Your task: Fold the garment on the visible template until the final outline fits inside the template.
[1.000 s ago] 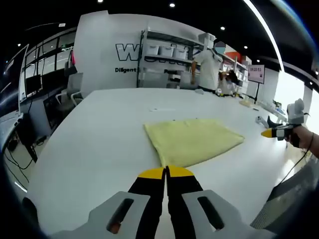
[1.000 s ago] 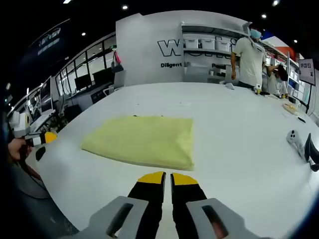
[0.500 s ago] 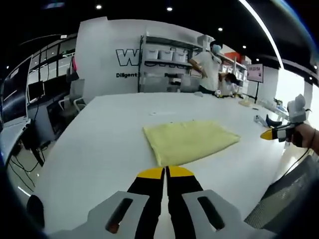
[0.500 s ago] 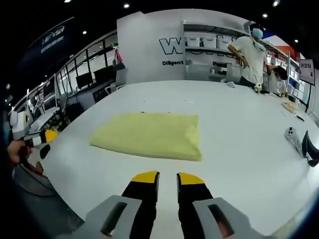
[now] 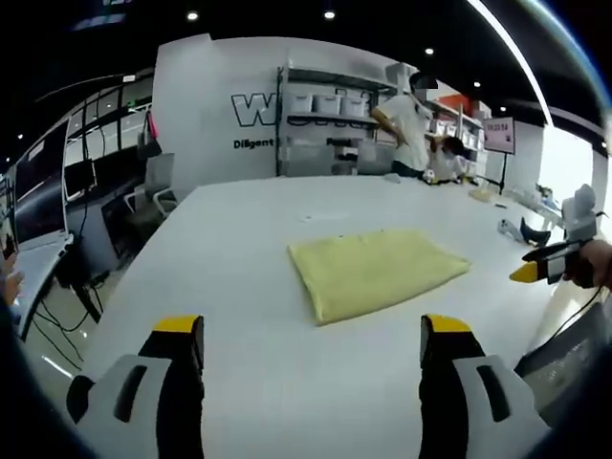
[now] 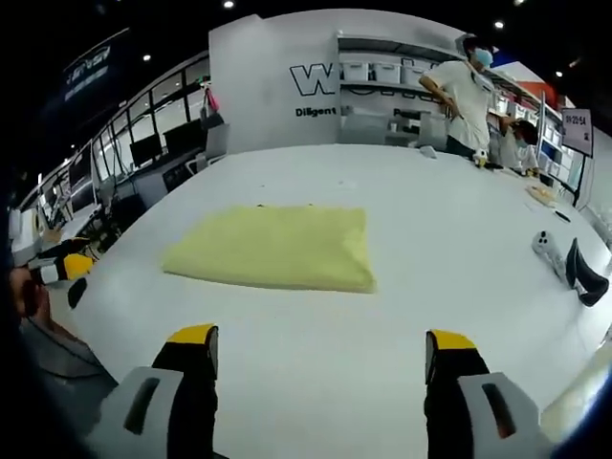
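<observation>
Yellow fabric garment, folded flat to a rectangle, with both grippers held clear of it.
Left gripper view: the left gripper [image 5: 312,344], jaws spread wide and empty, faces the pale yellow folded cloth garment [image 5: 375,271] lying mid-way across the white tabletop [image 5: 220,249]; any further tuck should probably pinch a corner, not the middle. Right gripper view: the right gripper [image 6: 321,356], also wide and empty, faces the same garment [image 6: 275,248]; edges look straight, template outline not discernible.

Folded garment [image 5: 376,272] lies flat mid-bench [image 5: 229,249], well ahead of the left tongs [image 5: 311,337], right tongs [image 5: 532,273] off its right side. In the right gripper view, garment [image 6: 275,247] sits ahead of right tongs [image 6: 321,346], left tongs [image 6: 69,265] at the bench's [image 6: 449,239] left edge.
</observation>
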`<state>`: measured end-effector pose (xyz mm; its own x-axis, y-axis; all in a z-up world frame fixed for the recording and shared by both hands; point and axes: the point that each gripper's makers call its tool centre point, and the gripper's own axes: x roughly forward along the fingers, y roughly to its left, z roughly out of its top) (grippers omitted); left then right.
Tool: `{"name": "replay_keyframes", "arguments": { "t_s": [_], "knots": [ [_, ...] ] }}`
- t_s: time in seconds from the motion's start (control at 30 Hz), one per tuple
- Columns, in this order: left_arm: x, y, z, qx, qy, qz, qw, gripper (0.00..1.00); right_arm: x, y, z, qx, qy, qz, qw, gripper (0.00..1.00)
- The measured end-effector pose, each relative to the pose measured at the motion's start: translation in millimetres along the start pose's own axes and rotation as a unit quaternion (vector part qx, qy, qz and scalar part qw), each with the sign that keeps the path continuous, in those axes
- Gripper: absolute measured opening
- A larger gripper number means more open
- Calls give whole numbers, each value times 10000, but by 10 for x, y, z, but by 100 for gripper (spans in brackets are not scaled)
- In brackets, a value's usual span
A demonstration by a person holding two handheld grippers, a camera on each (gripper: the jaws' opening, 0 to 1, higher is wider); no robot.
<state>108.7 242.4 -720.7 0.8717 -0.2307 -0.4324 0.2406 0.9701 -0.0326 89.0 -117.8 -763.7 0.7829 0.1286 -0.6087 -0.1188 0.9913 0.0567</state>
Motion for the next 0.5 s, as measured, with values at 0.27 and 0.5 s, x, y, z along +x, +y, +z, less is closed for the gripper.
{"name": "replay_keyframes", "arguments": {
  "t_s": [0.27, 0.5],
  "knots": [
    [-22, -10, 31, -2, -2, 3, 10000, 99, -45, 76, -36, 158, -52, 176, 9997, 100],
    [-63, -4, 49, -72, -39, 11, 10000, 99, -87, 90, -45, 148, -58, 208, 9997, 100]
  ]
}}
